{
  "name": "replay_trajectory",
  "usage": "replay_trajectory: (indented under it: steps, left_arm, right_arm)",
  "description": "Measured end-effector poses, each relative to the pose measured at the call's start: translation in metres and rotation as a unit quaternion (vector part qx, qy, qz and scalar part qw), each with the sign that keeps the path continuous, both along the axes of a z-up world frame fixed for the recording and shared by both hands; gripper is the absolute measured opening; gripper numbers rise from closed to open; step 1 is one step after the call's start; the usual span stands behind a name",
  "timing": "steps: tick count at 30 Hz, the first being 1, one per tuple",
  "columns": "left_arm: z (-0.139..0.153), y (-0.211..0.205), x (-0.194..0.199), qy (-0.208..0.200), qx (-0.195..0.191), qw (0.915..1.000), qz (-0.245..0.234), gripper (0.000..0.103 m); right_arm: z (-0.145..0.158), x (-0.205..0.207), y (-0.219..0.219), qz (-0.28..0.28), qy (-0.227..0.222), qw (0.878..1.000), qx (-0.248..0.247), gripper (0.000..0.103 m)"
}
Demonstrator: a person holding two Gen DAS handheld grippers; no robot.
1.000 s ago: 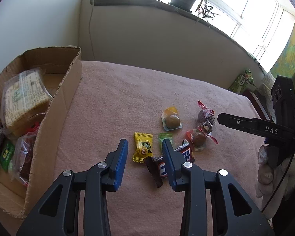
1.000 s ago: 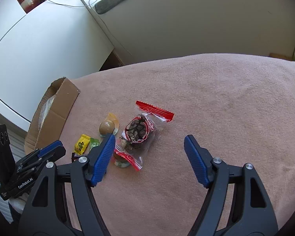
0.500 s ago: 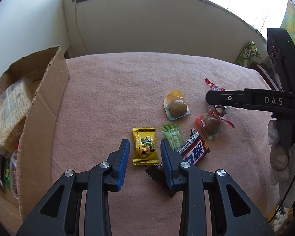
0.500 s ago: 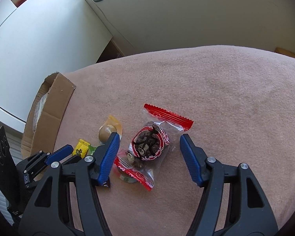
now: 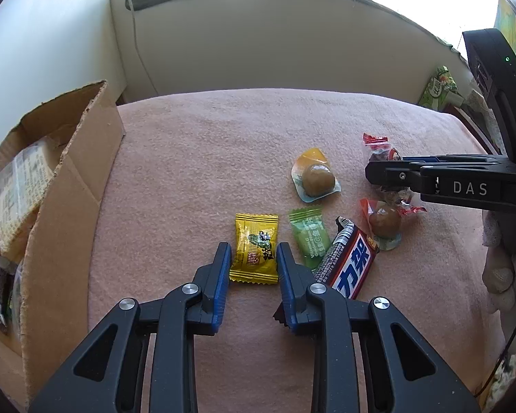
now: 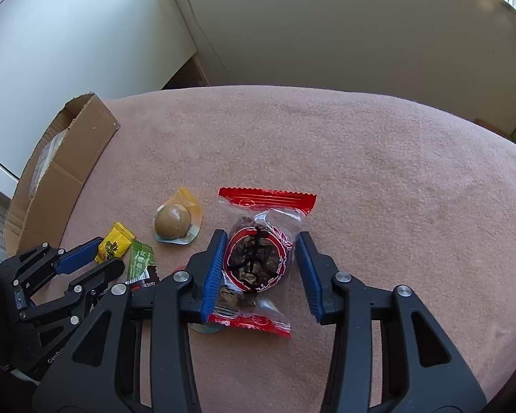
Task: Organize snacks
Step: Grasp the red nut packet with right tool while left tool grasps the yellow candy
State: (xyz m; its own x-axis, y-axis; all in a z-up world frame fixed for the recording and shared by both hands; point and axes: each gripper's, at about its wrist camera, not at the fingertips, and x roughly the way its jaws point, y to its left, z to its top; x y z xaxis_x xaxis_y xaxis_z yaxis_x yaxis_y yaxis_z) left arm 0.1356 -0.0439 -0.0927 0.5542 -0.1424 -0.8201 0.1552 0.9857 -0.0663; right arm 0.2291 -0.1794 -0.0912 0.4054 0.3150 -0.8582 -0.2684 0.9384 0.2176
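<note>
A yellow candy [image 5: 256, 241] lies flat on the pink cloth between the fingertips of my left gripper [image 5: 253, 251]. Its jaws are closing, the pads stand at the wrapper's side edges, and the wrapper is not crumpled. In the right wrist view a clear packet with red ends [image 6: 258, 258] lies between the blue pads of my right gripper [image 6: 259, 241]. These jaws are closing too, with the left pad at the packet's side and the right pad just off it. The open cardboard box [image 5: 68, 179] at the left holds several wrapped snacks.
Beside the yellow candy lie a green candy [image 5: 309, 237], a chocolate bar [image 5: 351, 265], a packed brown egg [image 5: 316, 179] and a smaller red-wrapped one [image 5: 383, 222]. A gloved hand [image 5: 498, 268] holds the right gripper. A wall and window sill stand behind the bed-like surface.
Both grippers came forward and lower over the snacks. The left jaws narrowed around the yellow candy. The right jaws closed in from wide to either side of the red-ended packet.
</note>
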Motion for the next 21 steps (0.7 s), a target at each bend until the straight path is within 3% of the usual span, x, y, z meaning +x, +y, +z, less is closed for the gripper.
replay_trajectory:
  steps: [12,21]
  left_arm:
    - [0.016,0.034,-0.021,-0.021,-0.03,0.999,0.027,0.025]
    - [0.039,0.046,-0.043,-0.057,-0.041,0.9968,0.038,0.025]
  right_arm:
    - [0.006,-0.01,-0.008,-0.004,-0.02,1.0,0.013,0.035]
    - [0.037,-0.031,-0.01,0.0,-0.056,0.998,0.016,0.035]
